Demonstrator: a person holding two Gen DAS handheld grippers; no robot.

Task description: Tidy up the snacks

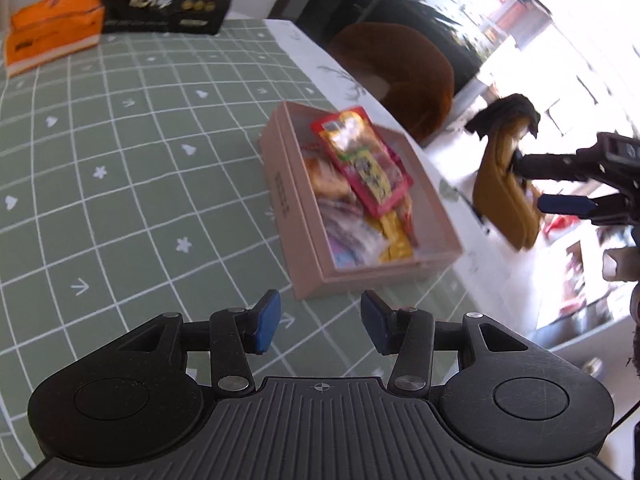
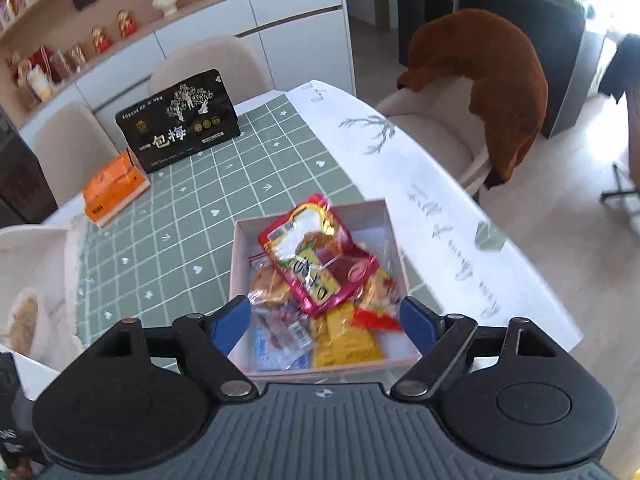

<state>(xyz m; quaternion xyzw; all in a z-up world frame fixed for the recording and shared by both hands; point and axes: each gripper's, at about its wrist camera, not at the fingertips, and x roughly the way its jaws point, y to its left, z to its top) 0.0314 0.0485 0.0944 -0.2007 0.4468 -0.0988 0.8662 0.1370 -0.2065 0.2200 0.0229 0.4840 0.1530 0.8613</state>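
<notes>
Both the left gripper (image 1: 320, 322) and the right gripper (image 2: 324, 322) hang released and empty above the pink box (image 2: 240, 248) at frame centre, where the red packet (image 2: 316, 264), probably light, crinkly and slippery, is best pinched at a flat sealed edge.

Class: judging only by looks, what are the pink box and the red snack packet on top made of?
Pink box: probably matte cardboard, with thin, straight walls and no shine. Red snack packet: likely glossy plastic or foil film, as it crinkles and throws bright glare.
</notes>
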